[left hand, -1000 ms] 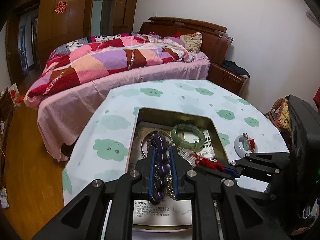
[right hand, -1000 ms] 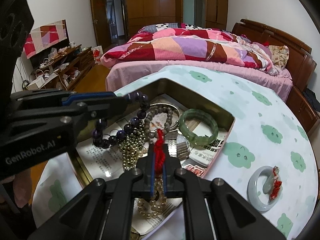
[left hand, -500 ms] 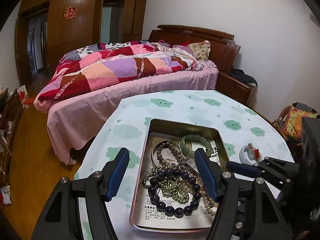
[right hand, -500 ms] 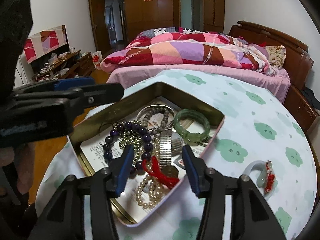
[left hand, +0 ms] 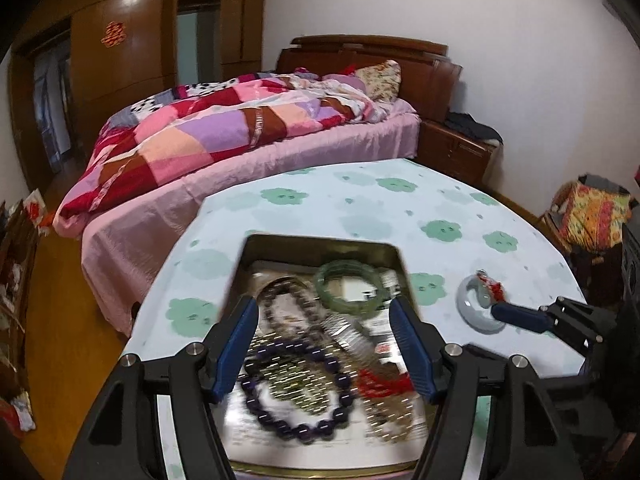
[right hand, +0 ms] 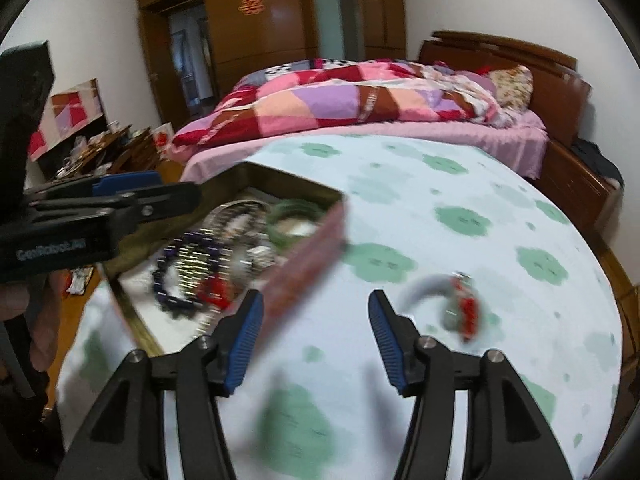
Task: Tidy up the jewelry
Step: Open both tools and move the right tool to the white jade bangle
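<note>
An open rectangular tin (left hand: 320,242) is shown on the desk (left hand: 360,200), which is covered by a pale cloth printed with green clouds. Inside the tin, on printed paper, are seen a dark purple bead bracelet (left hand: 298,392), a tangle of small metallic beads (left hand: 296,380), a brown bead strand (left hand: 284,300), a green jade bangle (left hand: 352,284) at the far right corner, and a red cord (left hand: 380,384). A pale ring pendant (left hand: 476,304) with a red knot is seen on the cloth to the right of the tin, well apart from it. The left gripper (left hand: 324,316) is held above the tin with its fingers spread wide and nothing between them. The right gripper (right hand: 316,312) is likewise spread and unloaded, over bare cloth between the tin's pink outer wall (right hand: 308,256) and the pendant (right hand: 440,292). Open cloth is visible beyond the tin up to the desk's curved far edge, behind which a bed (left hand: 240,132) is seen.
</note>
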The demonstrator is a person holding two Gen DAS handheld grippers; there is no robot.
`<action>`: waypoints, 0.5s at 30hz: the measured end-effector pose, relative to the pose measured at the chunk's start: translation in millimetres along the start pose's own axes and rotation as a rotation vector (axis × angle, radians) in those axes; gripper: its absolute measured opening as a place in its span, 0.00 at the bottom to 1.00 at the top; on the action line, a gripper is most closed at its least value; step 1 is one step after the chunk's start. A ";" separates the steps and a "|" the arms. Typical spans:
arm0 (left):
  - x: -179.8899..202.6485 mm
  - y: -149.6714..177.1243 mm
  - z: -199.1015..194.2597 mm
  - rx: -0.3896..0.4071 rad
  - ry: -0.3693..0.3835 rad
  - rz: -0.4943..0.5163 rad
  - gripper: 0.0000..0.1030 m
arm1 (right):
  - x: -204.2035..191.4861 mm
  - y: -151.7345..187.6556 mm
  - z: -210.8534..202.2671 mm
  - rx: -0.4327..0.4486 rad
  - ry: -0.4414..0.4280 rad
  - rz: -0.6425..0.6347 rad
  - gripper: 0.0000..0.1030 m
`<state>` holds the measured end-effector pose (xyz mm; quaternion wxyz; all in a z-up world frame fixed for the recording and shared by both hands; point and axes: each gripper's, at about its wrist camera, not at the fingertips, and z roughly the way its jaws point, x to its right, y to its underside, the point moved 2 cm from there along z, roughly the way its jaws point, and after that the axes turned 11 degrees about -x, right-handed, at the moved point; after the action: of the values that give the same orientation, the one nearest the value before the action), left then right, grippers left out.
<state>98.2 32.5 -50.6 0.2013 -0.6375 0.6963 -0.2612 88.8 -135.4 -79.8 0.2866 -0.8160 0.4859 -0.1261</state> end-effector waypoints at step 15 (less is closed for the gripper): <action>61.0 -29.2 46.3 -0.081 -0.002 0.118 0.66 | 86.4 0.8 2.9 -0.039 0.118 0.162 0.53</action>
<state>142.9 -34.5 -65.5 0.1911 -0.6032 0.7425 -0.2199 132.4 -209.5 -89.0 0.2508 -0.7706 0.5687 -0.1411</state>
